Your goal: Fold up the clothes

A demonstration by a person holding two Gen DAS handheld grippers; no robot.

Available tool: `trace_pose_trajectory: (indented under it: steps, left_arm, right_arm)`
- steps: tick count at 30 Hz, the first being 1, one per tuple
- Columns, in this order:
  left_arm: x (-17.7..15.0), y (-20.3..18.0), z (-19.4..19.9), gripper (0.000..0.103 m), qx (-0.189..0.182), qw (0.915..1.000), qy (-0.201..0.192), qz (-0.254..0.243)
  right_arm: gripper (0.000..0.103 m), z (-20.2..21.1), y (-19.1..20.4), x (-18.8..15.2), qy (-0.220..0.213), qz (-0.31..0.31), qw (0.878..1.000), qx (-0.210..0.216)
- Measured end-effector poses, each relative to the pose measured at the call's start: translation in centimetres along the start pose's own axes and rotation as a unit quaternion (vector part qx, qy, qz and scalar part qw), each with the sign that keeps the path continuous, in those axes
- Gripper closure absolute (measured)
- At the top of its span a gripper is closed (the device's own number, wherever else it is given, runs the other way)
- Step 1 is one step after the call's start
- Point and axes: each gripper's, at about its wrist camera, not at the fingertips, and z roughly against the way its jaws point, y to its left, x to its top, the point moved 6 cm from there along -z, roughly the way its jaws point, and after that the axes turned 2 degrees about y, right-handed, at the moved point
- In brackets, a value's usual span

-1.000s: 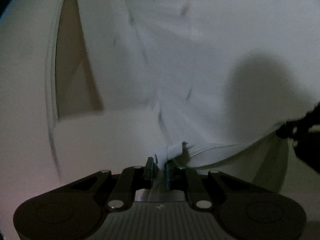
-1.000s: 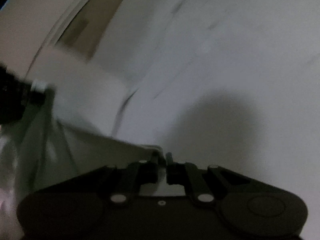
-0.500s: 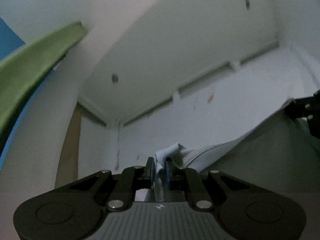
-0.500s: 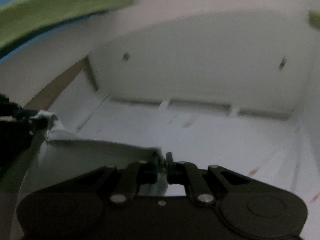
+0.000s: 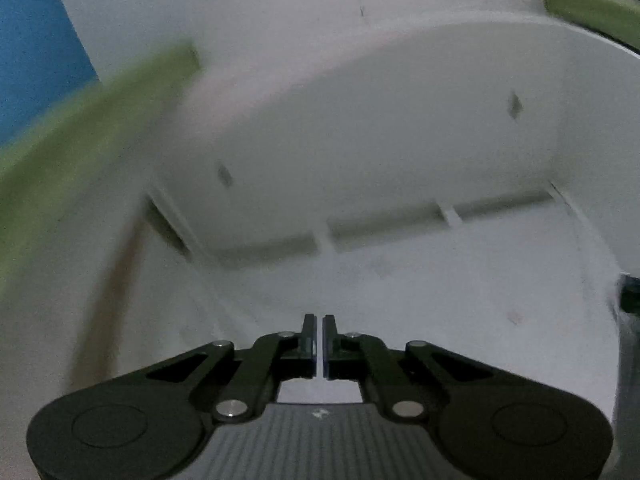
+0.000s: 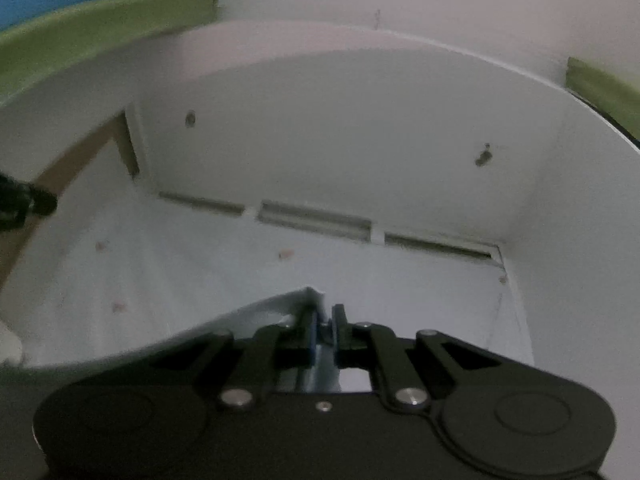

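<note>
In the right wrist view my right gripper [image 6: 325,312] is shut on the edge of a pale white garment [image 6: 256,316], which drapes down to the left below the fingers. In the left wrist view my left gripper [image 5: 319,320] has its jaws nearly together, and no cloth shows between them. The right gripper with a strip of cloth shows blurred at that view's right edge [image 5: 628,300]. The left gripper's dark tip shows at the left edge of the right wrist view [image 6: 24,204]. Both grippers are raised and face a white walled enclosure.
A white back wall [image 6: 340,140] with slots along its base [image 6: 316,220] meets a white table surface [image 6: 180,272]. White side walls stand left and right. Green bands [image 6: 100,28] and a blue area [image 5: 32,60] lie beyond. A brown strip [image 5: 108,300] runs at the left.
Both grippers lifted from the spread garment and now face the back wall. The cloth bunch that was in the left gripper half a second ago is gone from its jaws.
</note>
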Motion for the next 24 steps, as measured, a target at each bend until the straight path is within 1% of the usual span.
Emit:
trace_pose_trajectory:
  steps: [1,2,3,4,5,6,7,8,9,11,12,13,14,15,17,19,20,21,23,24]
  left_arm:
    - [-2.2,-0.9,-0.3,0.099,-0.037,0.9976,0.056,0.016]
    - [-4.6,-1.5,-0.6,0.096,-0.072,0.9907,0.11,0.034]
    - [-7.0,-2.2,-0.7,0.096,-0.104,0.98,0.161,0.054]
    - [-9.6,-3.1,-0.6,0.096,-0.141,0.9636,0.213,0.077]
    - [-12.0,-3.9,-0.2,0.094,-0.171,0.9488,0.249,0.095]
    - [-14.0,-4.5,0.3,0.09,-0.193,0.9357,0.275,0.107]
    - [-15.3,-5.0,0.6,0.08,-0.207,0.9264,0.293,0.116]
    - [-16.4,-5.5,0.8,0.069,-0.217,0.9182,0.307,0.124]
    - [-17.2,-5.8,0.9,0.064,-0.227,0.9107,0.318,0.134]
    - [-17.9,-6.3,0.9,0.048,-0.259,0.8966,0.327,0.147]
    - [-18.1,-6.7,0.9,0.044,-0.272,0.8931,0.326,0.149]
    - [-18.3,-7.0,0.9,0.034,-0.283,0.8908,0.323,0.15]
    - [-18.3,-7.2,0.5,0.024,-0.288,0.8908,0.319,0.147]
    - [-18.2,-7.3,0.1,0.022,-0.291,0.8916,0.316,0.144]
    - [-18.2,-8.1,0.0,0.021,-0.288,0.8956,0.314,0.127]
    - [-18.7,-8.0,-0.7,0.02,-0.298,0.8976,0.304,0.115]
    - [-19.0,-7.9,-1.2,0.019,-0.304,0.8982,0.298,0.109]
    - [-19.7,-8.0,-1.7,0.018,-0.311,0.8968,0.296,0.105]
    - [-20.7,-8.8,-2.5,0.016,-0.341,0.889,0.29,0.095]
    - [-21.2,-9.1,-3.2,0.015,-0.362,0.8817,0.287,0.098]
  right_arm:
    - [0.096,0.2,0.0,-0.9,0.009,0.007,1.0,-0.003]
    - [0.096,0.3,-0.1,-1.4,0.016,0.017,1.0,-0.004]
    - [0.096,0.3,-0.1,-2.1,0.025,0.027,0.999,-0.006]
    - [0.096,0.2,-0.1,-2.9,0.032,0.033,0.999,-0.006]
    - [0.096,0.1,-0.4,-3.3,0.037,0.035,0.999,-0.004]
    - [0.096,0.1,-0.6,-3.7,0.042,0.037,0.998,-0.003]
    - [0.096,-0.1,-0.9,-3.9,0.048,0.04,0.998,-0.002]
    - [0.096,-0.3,-1.0,-4.1,0.053,0.042,0.998,-0.001]
    - [0.096,-0.4,-1.1,-4.2,0.059,0.043,0.997,-0.002]
    - [0.096,-0.7,-1.3,-4.6,0.07,0.044,0.997,-0.004]
    - [0.096,-0.8,-1.4,-4.8,0.076,0.044,0.996,-0.004]
    - [0.096,-1.0,-1.4,-5.3,0.081,0.042,0.996,-0.003]
    - [0.096,-1.1,-1.4,-5.6,0.082,0.042,0.996,-0.002]
    - [0.096,-1.0,-1.3,-5.6,0.082,0.045,0.996,0.0]
    - [0.096,-0.8,-1.0,-5.7,0.079,0.058,0.995,0.004]
    - [0.096,-0.2,-0.6,-5.5,0.069,0.078,0.995,0.004]
    - [0.096,0.0,-0.5,-5.4,0.063,0.082,0.995,0.004]
    - [0.096,0.2,-0.4,-5.2,0.058,0.086,0.995,0.003]
    - [0.096,0.5,-0.5,-5.0,0.051,0.088,0.995,0.0]
    - [0.096,0.6,-0.8,-4.9,0.05,0.085,0.995,-0.003]
